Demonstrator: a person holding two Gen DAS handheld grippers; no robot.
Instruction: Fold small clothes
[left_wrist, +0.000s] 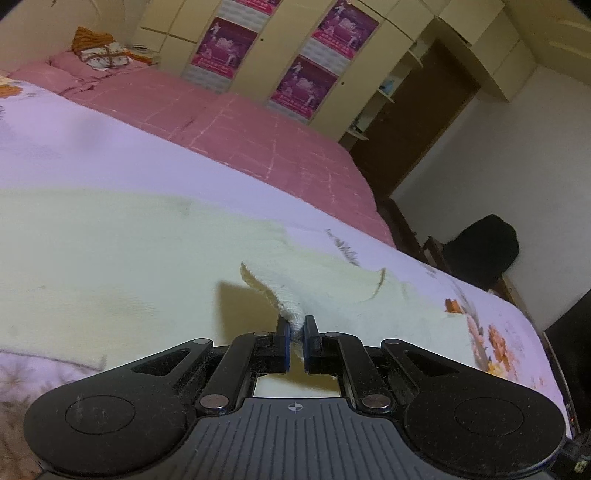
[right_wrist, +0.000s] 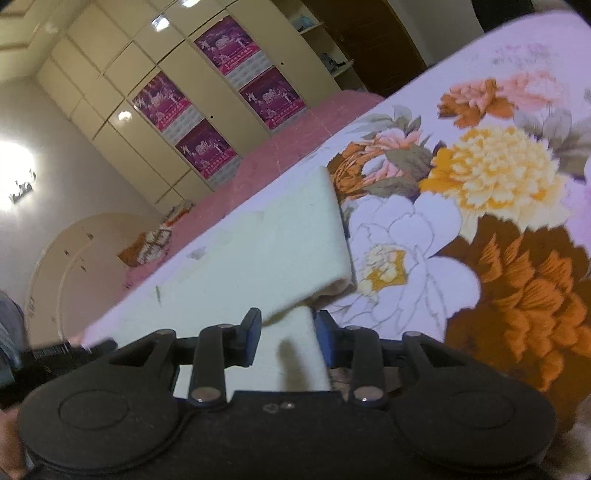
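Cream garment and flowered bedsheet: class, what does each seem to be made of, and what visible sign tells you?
Cream garment: probably a soft matte knit; fine ribbing shows where the left tongs pinch it. Flowered bedsheet: seemingly smooth printed woven cloth, flat, with little sheen.

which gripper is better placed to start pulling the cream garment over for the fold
Left. The left gripper is shut on a pinched-up edge of the cream garment. The right gripper stands open, cloth between its jaws but seemingly unclamped, so it would probably need to close first.
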